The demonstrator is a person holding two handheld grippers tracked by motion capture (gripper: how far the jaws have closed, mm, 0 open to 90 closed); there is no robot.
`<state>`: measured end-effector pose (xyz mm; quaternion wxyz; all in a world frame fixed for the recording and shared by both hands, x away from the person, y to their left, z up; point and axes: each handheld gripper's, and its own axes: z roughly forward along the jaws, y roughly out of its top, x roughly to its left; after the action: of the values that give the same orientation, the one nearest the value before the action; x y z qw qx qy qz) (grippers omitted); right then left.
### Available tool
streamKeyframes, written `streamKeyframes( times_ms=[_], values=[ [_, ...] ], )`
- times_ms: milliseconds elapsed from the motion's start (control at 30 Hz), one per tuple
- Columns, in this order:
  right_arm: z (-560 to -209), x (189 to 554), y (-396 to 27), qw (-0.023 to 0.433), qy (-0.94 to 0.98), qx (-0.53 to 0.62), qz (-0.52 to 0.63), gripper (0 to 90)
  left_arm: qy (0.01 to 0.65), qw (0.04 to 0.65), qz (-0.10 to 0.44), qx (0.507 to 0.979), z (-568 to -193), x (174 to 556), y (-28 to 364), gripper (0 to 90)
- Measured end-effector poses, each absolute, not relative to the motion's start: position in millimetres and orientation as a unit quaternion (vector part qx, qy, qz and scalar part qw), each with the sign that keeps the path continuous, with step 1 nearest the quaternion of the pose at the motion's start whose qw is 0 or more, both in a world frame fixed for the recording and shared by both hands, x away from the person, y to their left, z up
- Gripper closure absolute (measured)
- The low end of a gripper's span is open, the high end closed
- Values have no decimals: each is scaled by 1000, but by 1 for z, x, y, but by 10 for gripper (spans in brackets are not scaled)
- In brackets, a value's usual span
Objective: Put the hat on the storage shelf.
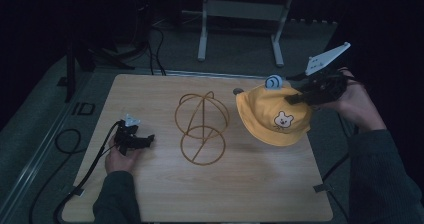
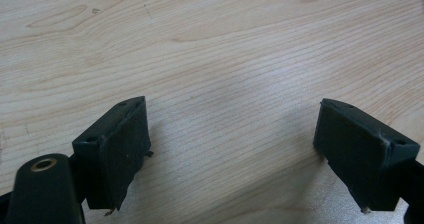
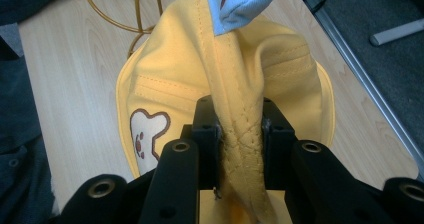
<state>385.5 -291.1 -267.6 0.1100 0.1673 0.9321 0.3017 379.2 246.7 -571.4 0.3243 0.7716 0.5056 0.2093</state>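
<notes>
Your right tool (image 3: 240, 129) is clamped on a fold of the yellow hat (image 1: 272, 115), near its crown, and the cloth bunches thickly between the two jaws. The hat is at the right side of the table (image 1: 150, 194), partly lifted by this grip, with its lower brim seeming to rest on the wood. Your left tool (image 2: 230, 149) has its jaws wide apart, with only bare wood between them, and it lies low at the left side of the table, well apart from the hat.

What could go wrong, in my judgement: you hold only a pinch of soft fabric, so the hat can slide out of the jaws if you swing it quickly, or it can hang crooked and twist. The gold wire stand (image 1: 202, 128) is just beside the hat. If you carry the hat toward it, the brim may catch a wire and tip or push the light frame, because nothing steadies it. Your free left tool could hold its base ring.

About containers: there is no box or bowl here. The hat itself is the only hollow thing, and I cannot tell if anything is inside. The wire stand carries nothing.
</notes>
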Motion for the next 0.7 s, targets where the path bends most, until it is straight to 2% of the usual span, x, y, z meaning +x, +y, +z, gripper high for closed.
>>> streamKeyframes(
  times_ms=[700],
  values=[
    [-249,382,-276,115,929,138,325,748,506,325,209,771,-571,379,247,145]
  ],
)
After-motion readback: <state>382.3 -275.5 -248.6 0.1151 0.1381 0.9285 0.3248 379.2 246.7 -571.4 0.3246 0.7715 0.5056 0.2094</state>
